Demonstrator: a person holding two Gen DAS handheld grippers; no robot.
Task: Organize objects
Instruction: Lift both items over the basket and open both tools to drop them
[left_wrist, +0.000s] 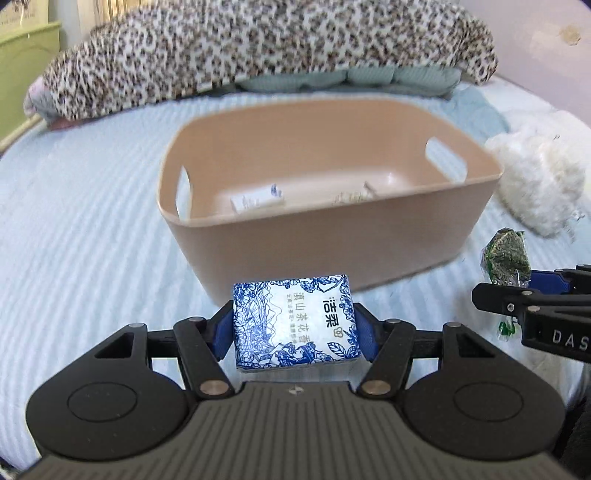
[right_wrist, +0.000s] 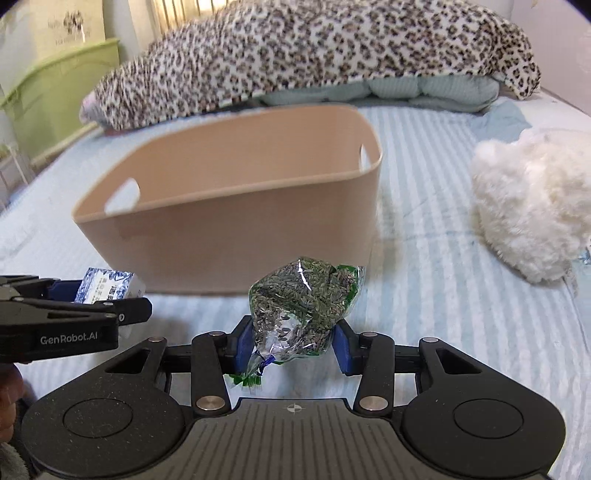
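Right, over on the left the left gripper (left_wrist: 294, 325) is clamped on a blue-and-white tissue pack (left_wrist: 295, 320), its 2 blue pads (left_wrist: 224, 332) pressing the pack's left and right sides, and the pack is held up off the striped bedsheet (left_wrist: 92, 240), just near of the beige bin (left_wrist: 332, 236). Looking into that bin from the left wrist view, 2 small items lie on its floor: a white box (left_wrist: 257, 198) toward the left and a pale packet (left_wrist: 352, 195) toward the right, too blurred to identify. The bin sits on the bed with handle cut-outs in its left and right walls. Moving right, the right gripper (right_wrist: 293, 341) is closed around a clear bag of dried green-grey bits (right_wrist: 303, 306), pads squeezing its lower half, the knotted neck hanging toward the near side; that bag hovers near the bin's right corner. Both grippers are side by side, close together but apart. Further right, a fluffy white plush (right_wrist: 532, 206) rests on the sheet, well apart from the bin. Across the far side stretches a leopard-print blanket (right_wrist: 314, 51) over a pale green quilt (right_wrist: 406, 92).
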